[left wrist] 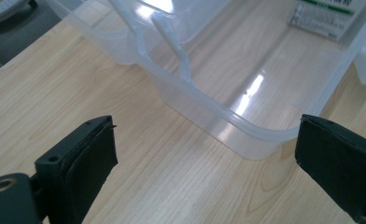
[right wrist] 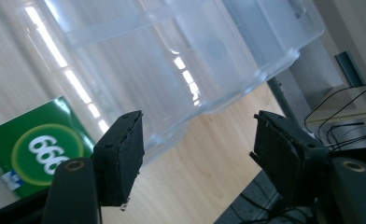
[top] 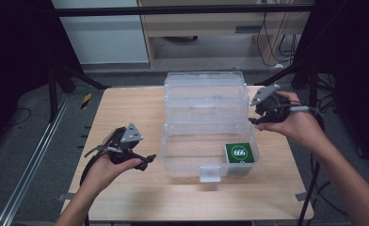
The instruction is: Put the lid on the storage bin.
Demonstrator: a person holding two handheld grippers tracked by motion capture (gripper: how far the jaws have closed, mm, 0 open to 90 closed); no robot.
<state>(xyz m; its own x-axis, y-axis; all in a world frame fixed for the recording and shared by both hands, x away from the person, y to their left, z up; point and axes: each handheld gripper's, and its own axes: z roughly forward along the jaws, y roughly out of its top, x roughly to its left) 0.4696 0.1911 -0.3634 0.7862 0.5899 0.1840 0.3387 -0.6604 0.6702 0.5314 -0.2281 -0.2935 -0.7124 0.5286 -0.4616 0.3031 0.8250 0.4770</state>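
We hold both grippers with jaws apart: the left gripper (top: 147, 159) near-left of the clear box (top: 192, 162), the right gripper (top: 254, 121) beside its raised lid (top: 205, 96). A careless nudge could slam that lid or slide the box, with the green pack (top: 239, 153) inside.

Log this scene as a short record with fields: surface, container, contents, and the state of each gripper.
surface: wooden table
container: clear plastic box, lid swung open and standing up at the back
contents: green carton marked 666, in the box's near right corner
left gripper: open, holding nothing, left of the box
right gripper: open, holding nothing, beside the lid's right edge
latch: white, on the box's front wall
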